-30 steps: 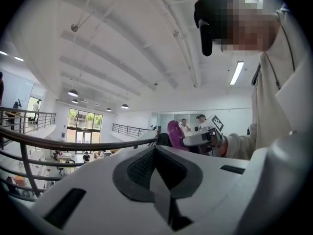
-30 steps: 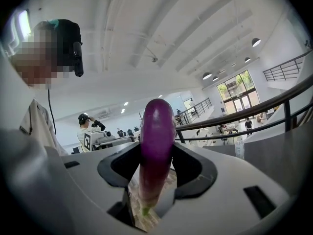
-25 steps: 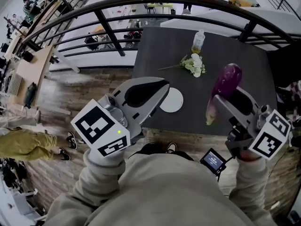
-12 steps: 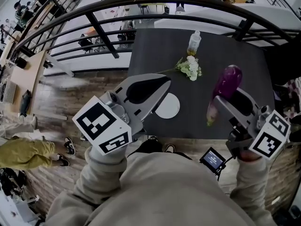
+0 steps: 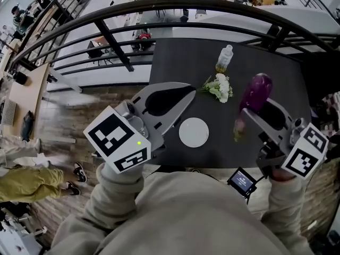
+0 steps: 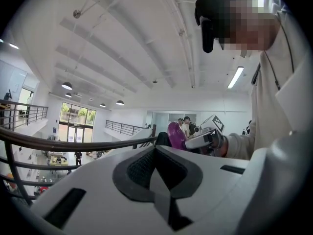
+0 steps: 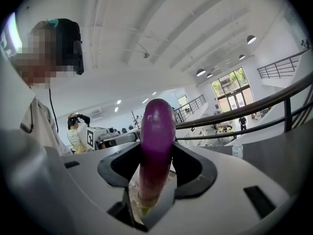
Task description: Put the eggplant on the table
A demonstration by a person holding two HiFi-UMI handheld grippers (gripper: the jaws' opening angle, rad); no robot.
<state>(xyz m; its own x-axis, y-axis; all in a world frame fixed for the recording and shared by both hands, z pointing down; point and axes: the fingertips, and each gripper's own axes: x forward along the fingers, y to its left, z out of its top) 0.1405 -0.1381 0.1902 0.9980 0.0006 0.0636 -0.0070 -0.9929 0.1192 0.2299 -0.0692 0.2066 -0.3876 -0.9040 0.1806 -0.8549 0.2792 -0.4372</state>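
Note:
A long purple eggplant (image 5: 255,91) stands tilted in my right gripper (image 5: 253,110), which is shut on its lower half near the pale stem end. In the right gripper view the eggplant (image 7: 156,136) rises up out of the jaws (image 7: 155,155). It hangs above the right part of the dark grey table (image 5: 276,68). My left gripper (image 5: 185,92) is shut with nothing in it, above the table's near left part. In the left gripper view its jaws (image 6: 155,148) meet at the tip, and beyond them shows the eggplant (image 6: 174,134) in the other gripper (image 6: 205,139).
On the table lie a round white plate (image 5: 194,132), a small bunch of white flowers (image 5: 219,86) and a clear plastic bottle (image 5: 225,57). A black metal railing (image 5: 114,44) curves round the table's far and left sides. A small screen (image 5: 241,180) hangs below the right hand.
The table, plate and flowers have slid nearer in the head view, so both grippers now reach farther over the table. The eggplant stays held in the right gripper.

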